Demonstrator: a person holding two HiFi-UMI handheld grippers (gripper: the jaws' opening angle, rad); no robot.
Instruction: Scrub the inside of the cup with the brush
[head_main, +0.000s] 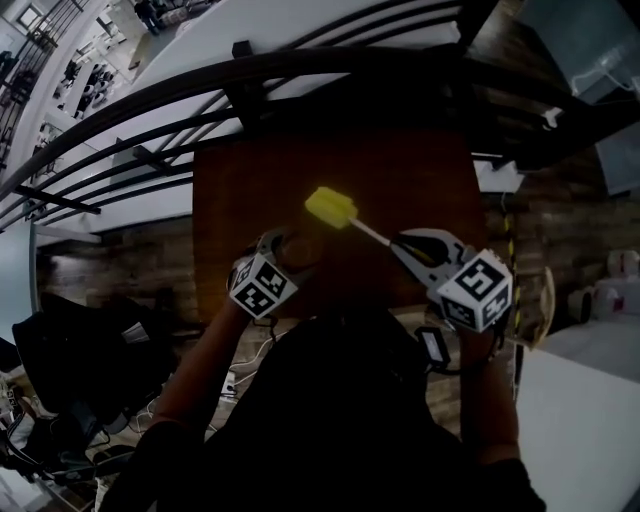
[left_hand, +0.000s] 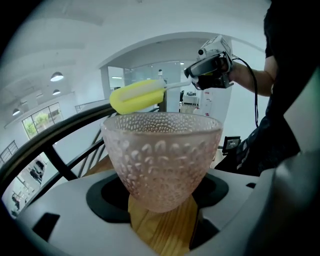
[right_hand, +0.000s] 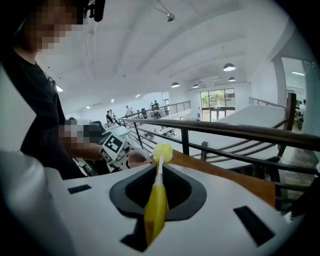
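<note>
Head view: my left gripper (head_main: 272, 262) clamps the cup (head_main: 287, 246); my right gripper (head_main: 408, 243) pinches the brush (head_main: 331, 208), its handle slanting up-left. Left gripper view: the yellow head hangs behind the rim, outside. Right gripper view: the cup sits just left of the head.

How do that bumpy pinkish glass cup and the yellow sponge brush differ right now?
The pinkish dimpled glass cup is translucent and wide; the yellow sponge brush is opaque and slim, on a white stem. The cup sits mouth-up in the left gripper; the brush points forward from the right gripper, its head outside the cup. Both are gripped.
</note>
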